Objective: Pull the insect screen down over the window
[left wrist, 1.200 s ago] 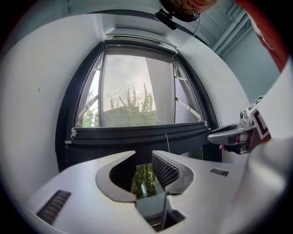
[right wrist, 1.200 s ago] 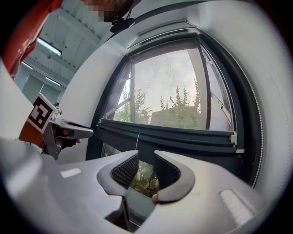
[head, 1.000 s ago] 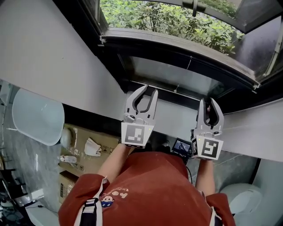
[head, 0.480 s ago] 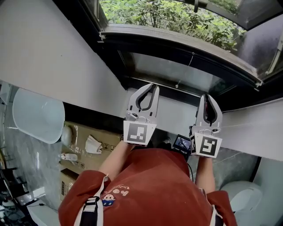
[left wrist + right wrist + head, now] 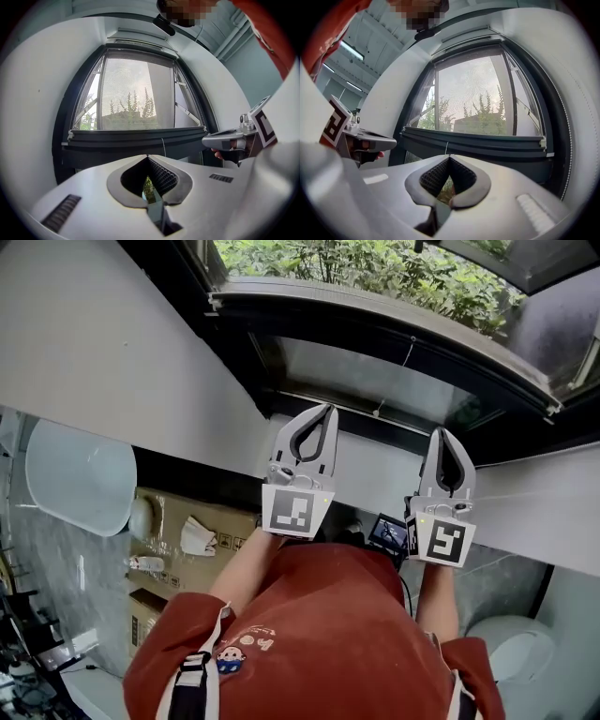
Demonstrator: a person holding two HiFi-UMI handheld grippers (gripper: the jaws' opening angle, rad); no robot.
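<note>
**Both tools shut, held up before the screen's rail**

We hold the left tool [image 5: 148,158] up at the window. Its jaws have just been closing and now meet at the tips, with nothing gripped between them. The right tool [image 5: 449,158] is the same: its jaws have just been closing, the tips are pressed together, and they hold nothing. The two tools stand side by side and apart, both pointing at the dark window frame [image 5: 63,140].

The insect screen [image 5: 133,89] hangs ahead of both tools and above their tips. Its mesh covers the pane from the top of the frame down to the screen's dark bottom rail [image 5: 136,137]. That rail runs crosswise just beyond and above the tips of both tools. Neither tool touches it, as far as we can tell. Below the rail, a strip of the window shows past the tips in the head view.

A thin pull cord [image 5: 164,147] hangs from the rail. It is just right of the left tool's tips and left of the right tool's, in the gap between them, and neither tool holds it.

Green shrubs [image 5: 356,263] show beyond the window. Behind the tools are our red shirt [image 5: 319,634] and, off to the left tool's side, cardboard boxes [image 5: 187,521] on the floor.
</note>
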